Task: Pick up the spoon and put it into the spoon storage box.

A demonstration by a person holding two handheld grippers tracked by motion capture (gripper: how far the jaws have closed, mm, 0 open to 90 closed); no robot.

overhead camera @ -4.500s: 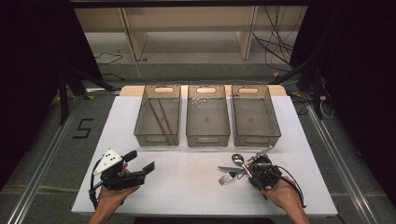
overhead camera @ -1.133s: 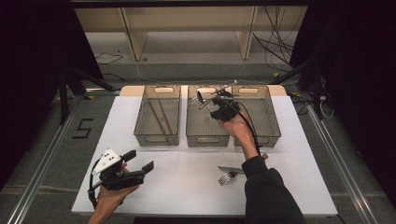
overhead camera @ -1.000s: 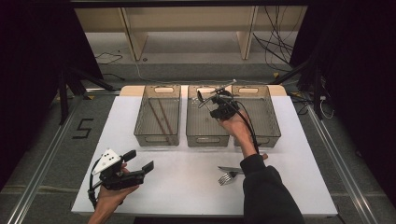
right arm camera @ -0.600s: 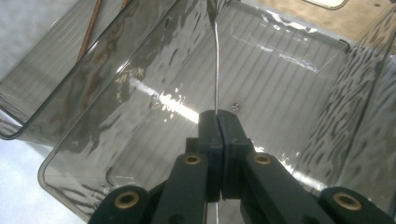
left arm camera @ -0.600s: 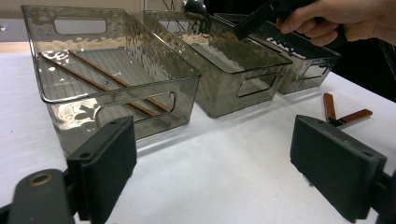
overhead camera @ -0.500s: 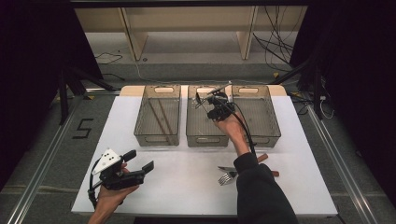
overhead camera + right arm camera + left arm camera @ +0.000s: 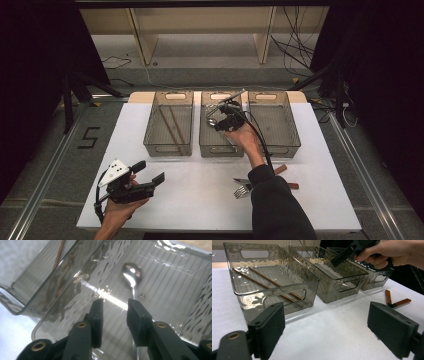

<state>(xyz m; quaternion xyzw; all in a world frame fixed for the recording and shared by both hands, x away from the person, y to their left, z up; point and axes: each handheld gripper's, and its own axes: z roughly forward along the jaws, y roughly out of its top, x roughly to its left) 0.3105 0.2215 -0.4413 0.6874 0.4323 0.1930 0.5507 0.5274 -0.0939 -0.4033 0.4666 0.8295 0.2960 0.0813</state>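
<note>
Right gripper (image 7: pixel 220 116): hovering over the middle bin (image 7: pixel 221 148), jaws just opening, nothing between them.
Spoon (image 7: pixel 132 275): lying on that bin's floor, beyond the jaws.
Left gripper (image 7: pixel 142 176): resting near the table's (image 7: pixel 200 200) front, jaws standing wide apart, empty.

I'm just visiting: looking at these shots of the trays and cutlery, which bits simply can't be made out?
- Spoon handle: in the right gripper view it runs down behind a jaw of the right gripper, whose jaws have just been opening; contact unclear.
- Fork and the brown-handled pieces: high view, the sleeve covers parts.
- Right tray: its floor is too dim, through smoky walls, to show contents.
- Left gripper: in its own view, jaw tips are cut off by the bottom edge.
</note>
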